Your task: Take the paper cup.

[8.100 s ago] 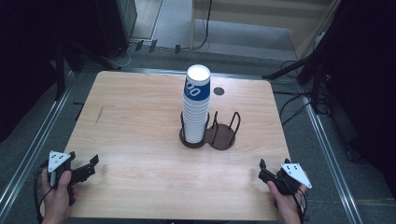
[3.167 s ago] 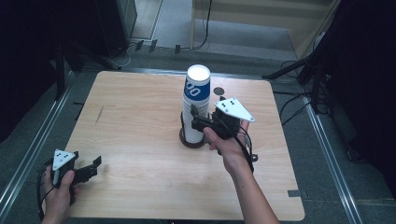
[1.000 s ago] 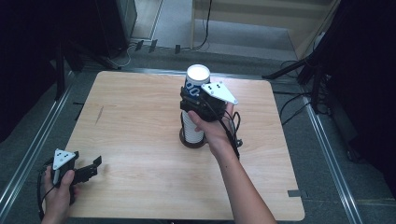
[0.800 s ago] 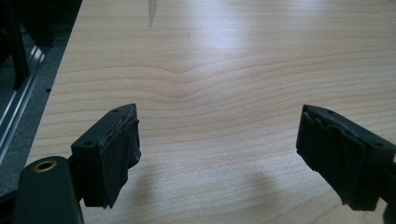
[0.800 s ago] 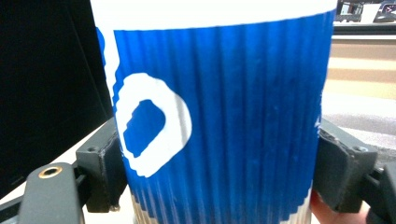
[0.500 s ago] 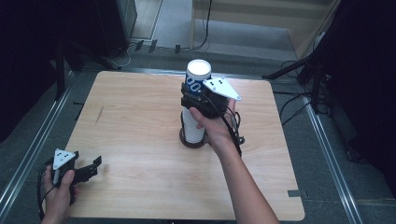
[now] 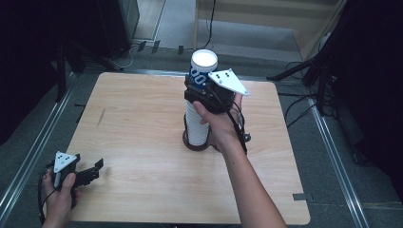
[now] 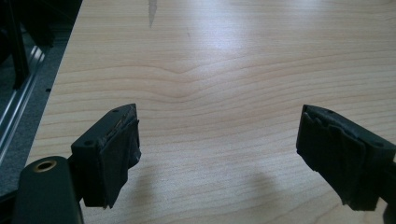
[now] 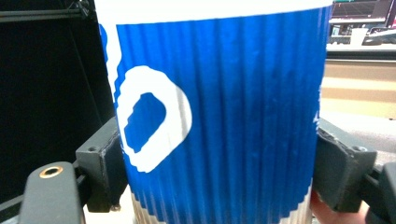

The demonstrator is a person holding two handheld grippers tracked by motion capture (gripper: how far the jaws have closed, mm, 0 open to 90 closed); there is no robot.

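A tall stack of white paper cups (image 7: 196, 124) stands in a dark wire holder (image 7: 190, 145) near the middle of the wooden table (image 7: 133, 123). Its top cup (image 7: 204, 64) is blue ribbed with white print. My right gripper (image 7: 196, 88) reaches in from the right at the top of the stack. In the right gripper view that blue cup (image 9: 233, 93) sits between the jaws, and both pads press its sides, so my right gripper (image 9: 219, 172) is shut on it. My left gripper (image 7: 95, 168) rests open at the table's front left corner, with bare wood between the jaws of the left gripper (image 8: 224, 158).
The table's left edge (image 8: 60, 79) runs close beside the left gripper, with a metal rail and grey floor beyond it. Cables and black stands (image 7: 304, 76) lie on the floor past the far right corner. The person's right forearm (image 7: 247, 180) crosses the front right of the table.
My right gripper climbed the stack from its lower part to the blue top cup and closed on it; the cup's rim now sits slightly higher. The left gripper stayed put.
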